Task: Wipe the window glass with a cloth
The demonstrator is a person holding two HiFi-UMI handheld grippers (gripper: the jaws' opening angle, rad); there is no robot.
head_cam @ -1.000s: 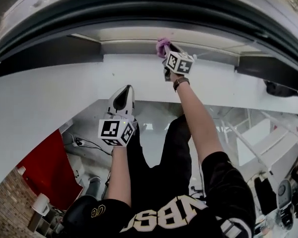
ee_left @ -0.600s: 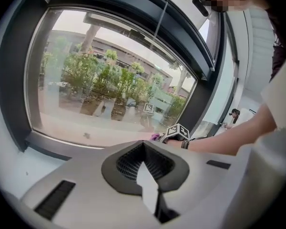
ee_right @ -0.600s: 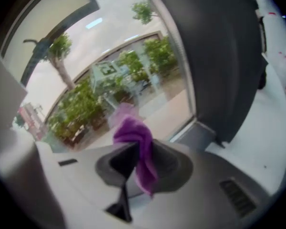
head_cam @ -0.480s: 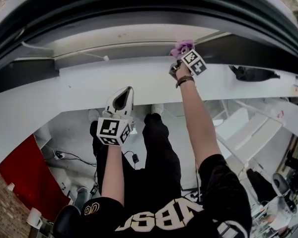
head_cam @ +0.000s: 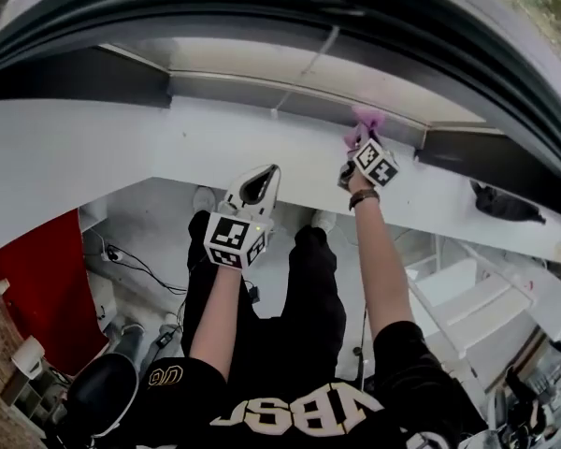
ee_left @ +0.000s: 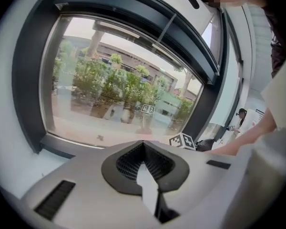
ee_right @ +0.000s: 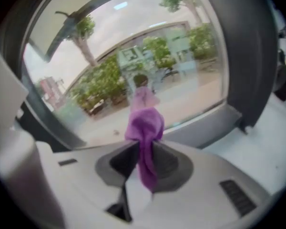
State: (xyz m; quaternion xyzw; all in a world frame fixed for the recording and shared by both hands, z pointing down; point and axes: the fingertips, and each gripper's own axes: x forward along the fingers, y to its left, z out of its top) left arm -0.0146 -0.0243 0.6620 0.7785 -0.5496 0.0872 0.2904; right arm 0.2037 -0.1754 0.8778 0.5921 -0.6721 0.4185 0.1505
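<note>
The window glass (ee_right: pixel 133 56) fills the view ahead of my right gripper (ee_right: pixel 144 149), whose jaws are pinched on the purple cloth (ee_right: pixel 145 128). The cloth stands up out of the jaws in a bunched knot, and a tail of it hangs back down between them. Its top end comes right up to its own pale reflection (ee_right: pixel 143 97) in the lower part of the pane, just above the bottom rail of the dark frame (ee_right: pixel 243 56). I cannot tell whether it presses on the glass or sits just off it.

From the head view I hold this gripper high, my arm stretched up to the lower edge of the window, above the white ledge (head_cam: pixel 122 148).

My left gripper (ee_left: pixel 143 143) has its jaws pressed together with nothing between them. I hold it lower and to the left, well apart from the glass, with its tips aimed at the pane. Just past its jaws to the right I see the marker cube (ee_left: pixel 183 140) of the right gripper. Green shrubs (ee_left: pixel 109 87) and buildings show through the pane.
</note>
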